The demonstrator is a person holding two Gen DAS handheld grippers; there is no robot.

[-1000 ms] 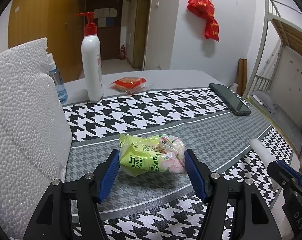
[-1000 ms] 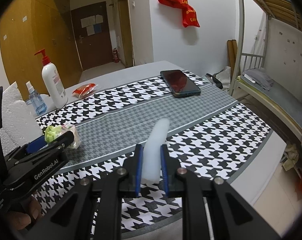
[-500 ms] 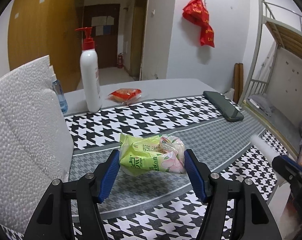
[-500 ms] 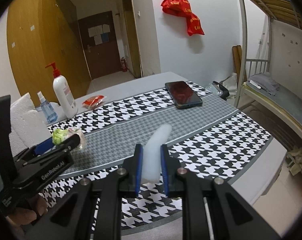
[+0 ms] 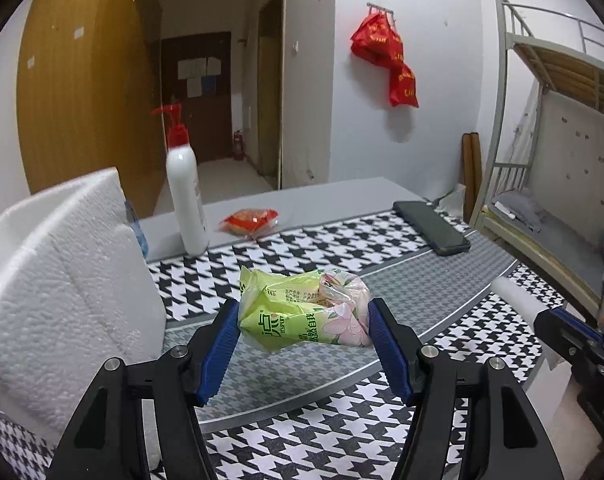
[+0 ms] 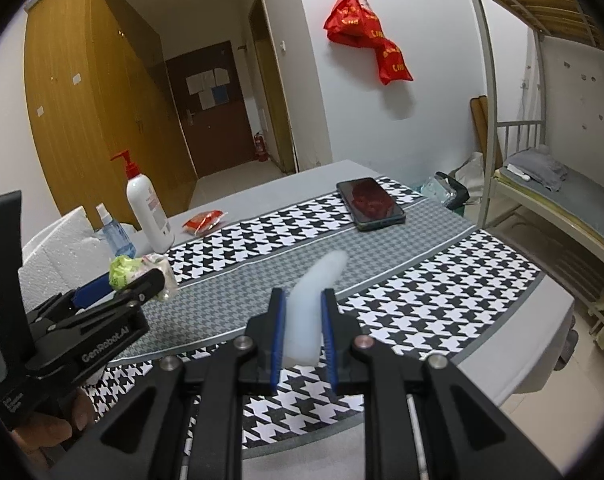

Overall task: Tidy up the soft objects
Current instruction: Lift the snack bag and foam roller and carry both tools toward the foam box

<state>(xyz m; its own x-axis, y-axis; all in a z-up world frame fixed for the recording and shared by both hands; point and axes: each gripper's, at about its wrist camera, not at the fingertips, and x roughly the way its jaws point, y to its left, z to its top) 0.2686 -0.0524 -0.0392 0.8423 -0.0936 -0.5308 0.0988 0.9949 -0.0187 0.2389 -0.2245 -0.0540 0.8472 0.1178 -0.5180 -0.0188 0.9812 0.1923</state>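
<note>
My left gripper (image 5: 303,320) is shut on a green tissue pack (image 5: 302,314), held off the table; its blue pads press both ends. The same pack (image 6: 132,270) and left gripper (image 6: 134,280) show at the left of the right wrist view. My right gripper (image 6: 302,316) is shut on a white foam strip (image 6: 313,292) that sticks up and forward from between the pads. That strip (image 5: 517,300) also pokes in at the right edge of the left wrist view. A white styrofoam block (image 5: 58,288) stands at the left.
A houndstooth cloth (image 6: 421,280) covers the table. A pump bottle (image 6: 148,208), a small spray bottle (image 6: 112,228), a red snack packet (image 6: 204,221) and a phone (image 6: 369,204) lie toward the back. A bunk bed (image 6: 561,184) stands right of the table.
Both grippers have risen with their loads, so the table looks lower and farther. The grips are unchanged.
</note>
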